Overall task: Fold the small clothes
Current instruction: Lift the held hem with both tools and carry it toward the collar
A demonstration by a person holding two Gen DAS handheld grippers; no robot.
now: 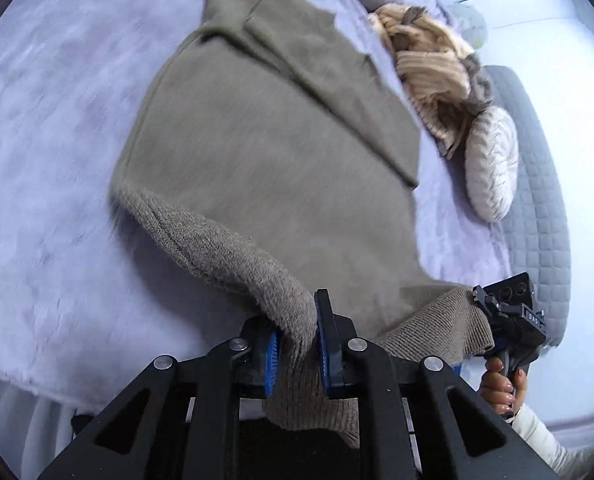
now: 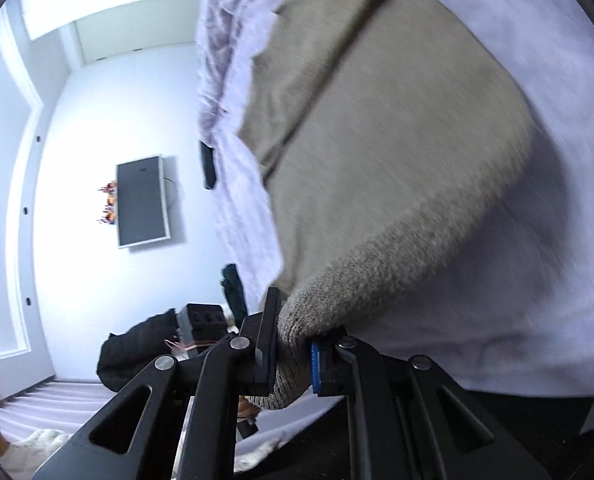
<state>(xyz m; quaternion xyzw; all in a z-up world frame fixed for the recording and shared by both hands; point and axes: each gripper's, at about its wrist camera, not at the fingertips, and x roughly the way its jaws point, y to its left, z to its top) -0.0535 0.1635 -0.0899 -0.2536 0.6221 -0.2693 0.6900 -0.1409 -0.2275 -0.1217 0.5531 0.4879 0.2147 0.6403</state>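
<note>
A taupe knit sweater [image 1: 265,152] with a soft, fuzzy nap lies spread on a bed covered by a pale lavender plush blanket [image 1: 49,128], stretching away ahead of both grippers. The left gripper [image 1: 299,344] is clamped on one corner of the sweater's ribbed hem, the coarse ribbing bunched into a thick roll between its blue-lined pads, with loose knit hanging below the jaws. The right gripper [image 2: 293,354] is clamped on the other corner of the same hem, which bulges as a rounded, nubbly fold between its fingers. Between the two grips the hem is raised off the blanket, while the smoother body of the sweater slopes down onto the bed beyond. Ahead and to the right of the left gripper sit a cream ribbed knit garment [image 1: 429,76], crumpled, and a round quilted cushion [image 1: 491,164], beside a grey quilted mattress edge [image 1: 545,208].
</note>
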